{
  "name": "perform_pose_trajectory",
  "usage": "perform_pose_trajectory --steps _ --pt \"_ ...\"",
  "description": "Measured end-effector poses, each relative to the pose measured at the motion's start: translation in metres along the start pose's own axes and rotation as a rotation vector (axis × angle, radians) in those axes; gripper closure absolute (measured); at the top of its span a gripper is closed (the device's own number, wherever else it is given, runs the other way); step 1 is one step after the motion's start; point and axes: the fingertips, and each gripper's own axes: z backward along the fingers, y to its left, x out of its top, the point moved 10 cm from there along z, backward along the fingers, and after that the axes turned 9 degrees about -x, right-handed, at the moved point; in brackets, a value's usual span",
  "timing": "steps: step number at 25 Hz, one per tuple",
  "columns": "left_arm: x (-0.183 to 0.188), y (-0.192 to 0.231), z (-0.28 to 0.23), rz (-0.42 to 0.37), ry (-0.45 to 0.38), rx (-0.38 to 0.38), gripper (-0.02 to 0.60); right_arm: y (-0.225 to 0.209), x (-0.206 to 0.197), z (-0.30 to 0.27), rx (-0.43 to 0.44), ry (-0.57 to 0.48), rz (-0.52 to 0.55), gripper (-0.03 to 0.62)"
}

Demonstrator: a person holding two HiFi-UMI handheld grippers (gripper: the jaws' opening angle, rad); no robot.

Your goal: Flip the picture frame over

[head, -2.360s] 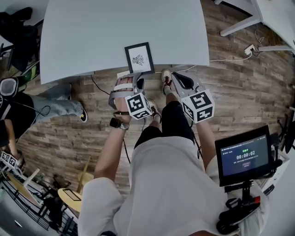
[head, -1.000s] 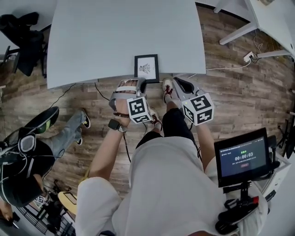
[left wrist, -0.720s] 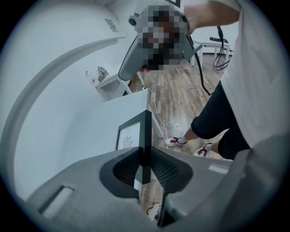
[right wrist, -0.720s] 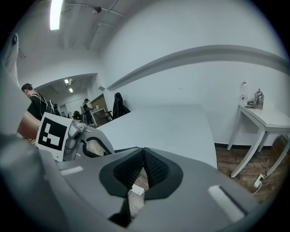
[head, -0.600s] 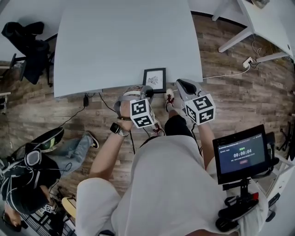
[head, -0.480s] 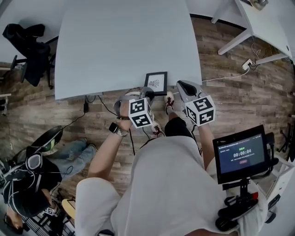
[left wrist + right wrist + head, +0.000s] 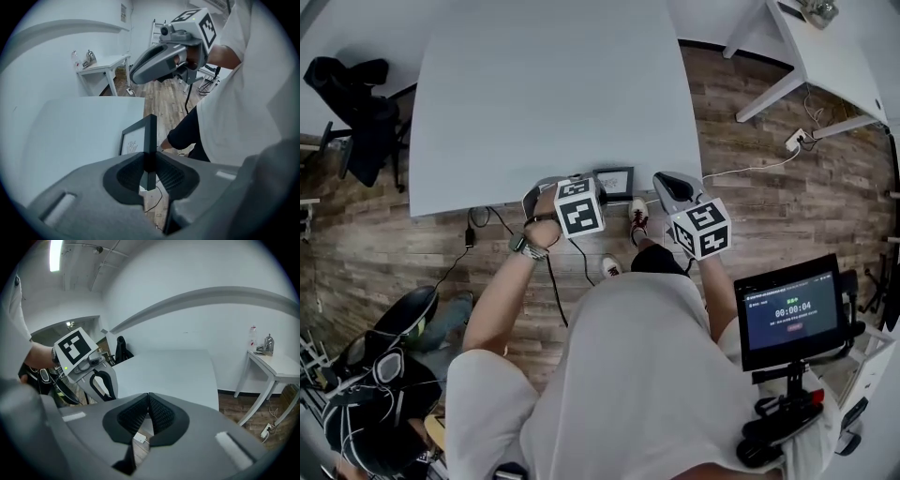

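Picture frame (image 7: 616,182): black rim, sketch print on white. It sits at the near edge of the worktop (image 7: 553,84), right in front of the person, and looks tipped up on edge rather than lying flat.
Left gripper (image 7: 149,164): fingers clamped on the frame's black rim, which stands edge-on between the pads and runs straight away from them. Gripper points steeply down.
Right gripper (image 7: 148,405): fingers pressed together with nothing between them. It hovers just right of the frame, apart from it.
Key relation: the gripped rail lines up with the left gripper's pointing line. The printed face looks toward the worktop side and the back toward the person. The left hand is on the frame; the right is only near it.
Step (judged): mid-flip. The frame seems about at vertical, so roughly halfway.
Next move calls for: rolling the left wrist so the print goes face-down on the worktop, well in from the edge.
Unclear: whether the frame's far edge touches the worktop can't be told from these views.
Risk: the narrow rim could slip from a thin pinch, and the frame is close to the drop-off.
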Motion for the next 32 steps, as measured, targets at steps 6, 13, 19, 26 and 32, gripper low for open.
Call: perform_pose_trajectory --steps 6,13,19,26,32 --pt "0.002 0.026 0.014 0.076 0.002 -0.132 0.505 -0.008 0.004 -0.005 0.008 0.017 0.006 0.588" --pt "-0.002 0.063 0.027 0.124 -0.027 -0.297 0.505 -0.017 0.006 -0.016 0.013 0.048 0.000 0.588" --pt "-0.006 0.099 0.036 0.167 -0.066 -0.438 0.505 -0.023 0.016 -0.035 0.044 0.069 0.004 0.589" --pt "0.011 0.162 0.024 0.205 -0.092 -0.617 0.502 -0.053 0.019 -0.069 0.083 0.096 -0.007 0.588" --pt "0.015 0.214 0.028 0.215 -0.106 -0.622 0.497 -0.074 0.026 -0.097 0.091 0.120 -0.018 0.588"
